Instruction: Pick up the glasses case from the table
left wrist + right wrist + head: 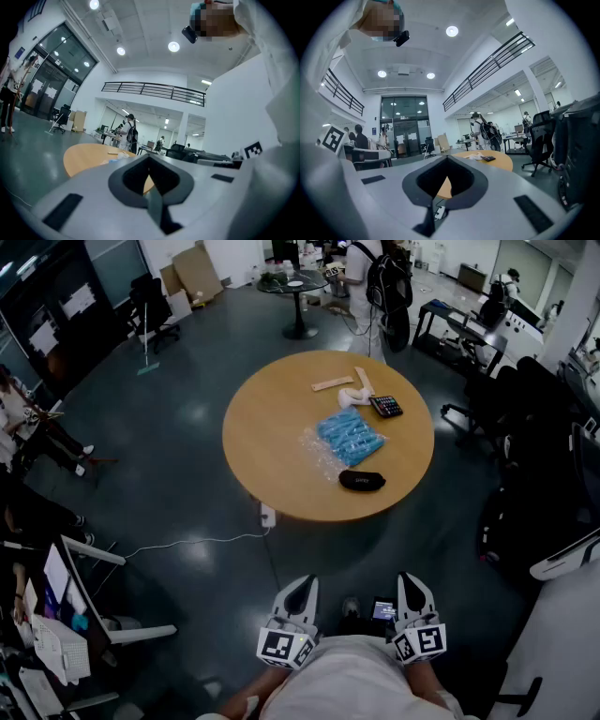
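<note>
A clear plastic bag [349, 437] lies mid-bench [272, 427] with blue items packed inside it. Just in front of it, near the bench's near edge, sits the case [362, 480]: a small, dark, oval pouch, closed and lying flat, apart from the bag. A calculator [385, 407] rests beyond the bag. The left gripper [302, 582] and right gripper [411, 579] are held level by the person's body, well short of the bench, each with jaws closed and empty.

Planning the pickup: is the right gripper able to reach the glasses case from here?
Probably not yet: the right gripper is near the body, with floor between it and the table holding the glasses case.
</note>
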